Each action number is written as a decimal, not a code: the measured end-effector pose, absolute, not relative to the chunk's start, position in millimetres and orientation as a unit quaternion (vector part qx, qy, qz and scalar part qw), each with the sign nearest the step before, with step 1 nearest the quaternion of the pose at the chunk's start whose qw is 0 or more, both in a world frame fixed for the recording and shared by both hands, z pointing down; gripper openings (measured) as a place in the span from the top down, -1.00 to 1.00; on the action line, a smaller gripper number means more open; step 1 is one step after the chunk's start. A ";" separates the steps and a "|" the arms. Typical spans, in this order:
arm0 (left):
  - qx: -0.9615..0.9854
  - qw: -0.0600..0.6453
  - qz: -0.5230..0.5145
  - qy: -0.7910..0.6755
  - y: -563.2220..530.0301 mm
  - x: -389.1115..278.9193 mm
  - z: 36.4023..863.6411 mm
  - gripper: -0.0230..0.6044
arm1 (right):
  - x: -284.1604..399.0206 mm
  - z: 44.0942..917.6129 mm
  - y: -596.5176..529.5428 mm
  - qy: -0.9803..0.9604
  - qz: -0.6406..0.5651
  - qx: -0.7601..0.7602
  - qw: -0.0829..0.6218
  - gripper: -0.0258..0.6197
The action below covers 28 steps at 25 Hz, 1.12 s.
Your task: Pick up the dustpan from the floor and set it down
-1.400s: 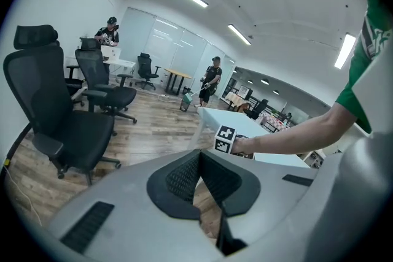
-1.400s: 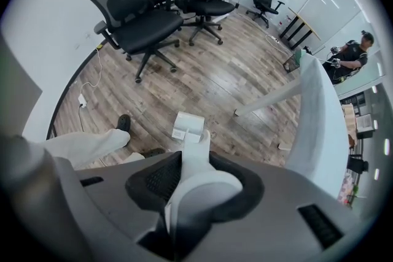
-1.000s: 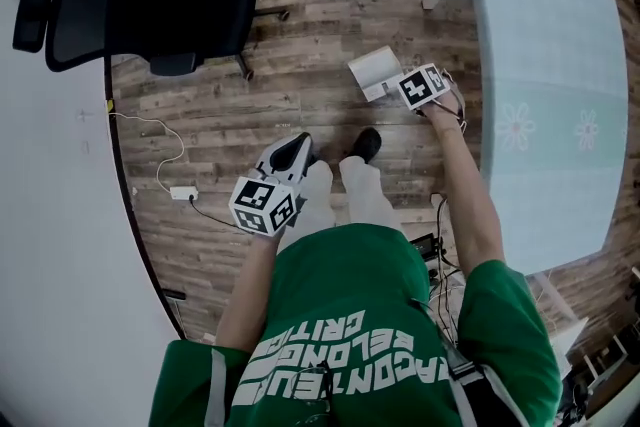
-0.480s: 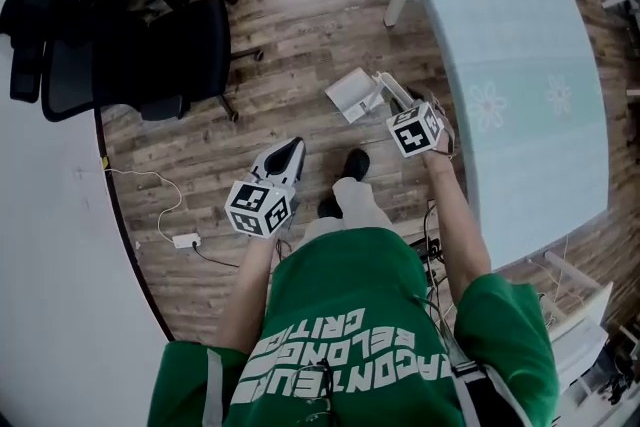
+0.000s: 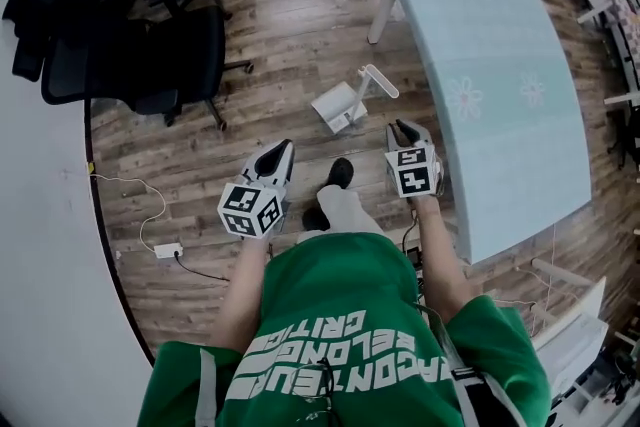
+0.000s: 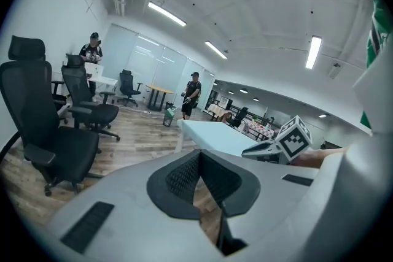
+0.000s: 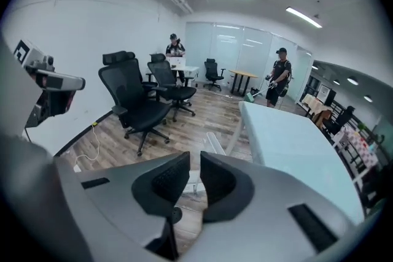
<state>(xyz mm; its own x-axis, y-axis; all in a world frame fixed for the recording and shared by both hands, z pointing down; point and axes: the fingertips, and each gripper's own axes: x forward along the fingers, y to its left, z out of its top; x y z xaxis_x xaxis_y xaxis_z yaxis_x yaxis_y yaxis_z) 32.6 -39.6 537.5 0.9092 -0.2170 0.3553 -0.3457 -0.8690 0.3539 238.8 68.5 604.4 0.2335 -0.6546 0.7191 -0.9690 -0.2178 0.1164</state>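
The white dustpan (image 5: 340, 105) rests on the wooden floor beside the table leg, its long handle (image 5: 378, 80) pointing up and to the right. My right gripper (image 5: 405, 129) hangs above the floor, nearer to me than the dustpan and clear of it. Its jaws are closing with nothing between them, and a narrow gap still shows between the pads (image 7: 195, 176). In the right gripper view the dustpan's handle (image 7: 216, 144) lies beyond the jaws. My left gripper (image 5: 283, 151) is held out at the left with its pads together and empty (image 6: 198, 155).
A pale green table (image 5: 490, 65) fills the right side, with one white leg (image 5: 378, 13) near the dustpan. Black office chairs (image 5: 140, 55) stand at the upper left. A white cable and power strip (image 5: 165, 250) lie by the wall. My shoes (image 5: 340, 173) are between the grippers.
The right gripper has let go of the dustpan, risen and drawn back toward me. The dustpan stays on the floor. The left gripper has lifted a little.
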 end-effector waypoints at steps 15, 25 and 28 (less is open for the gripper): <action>0.953 0.243 0.116 -0.142 39.6 -1.4 527.4 0.92 | 149.3 547.4 166.9 -0.575 0.278 0.753 0.157 0.90; 0.953 0.252 0.087 -0.142 66.0 26.3 514.2 0.92 | 169.8 543.3 185.0 -0.607 0.264 0.732 0.159 0.90; 0.953 0.253 0.087 -0.145 77.4 39.3 512.9 0.92 | 175.7 540.1 191.9 -0.621 0.262 0.721 0.159 0.90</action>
<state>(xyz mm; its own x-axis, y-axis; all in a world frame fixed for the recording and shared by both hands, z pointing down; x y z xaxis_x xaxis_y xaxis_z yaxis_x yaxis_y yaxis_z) 39.3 77.4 512.9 0.9430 -0.2321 0.2387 -0.3199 -0.8303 0.4564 175.7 191.9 540.1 0.0919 -0.8124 0.5758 -0.9793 -0.1784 -0.0954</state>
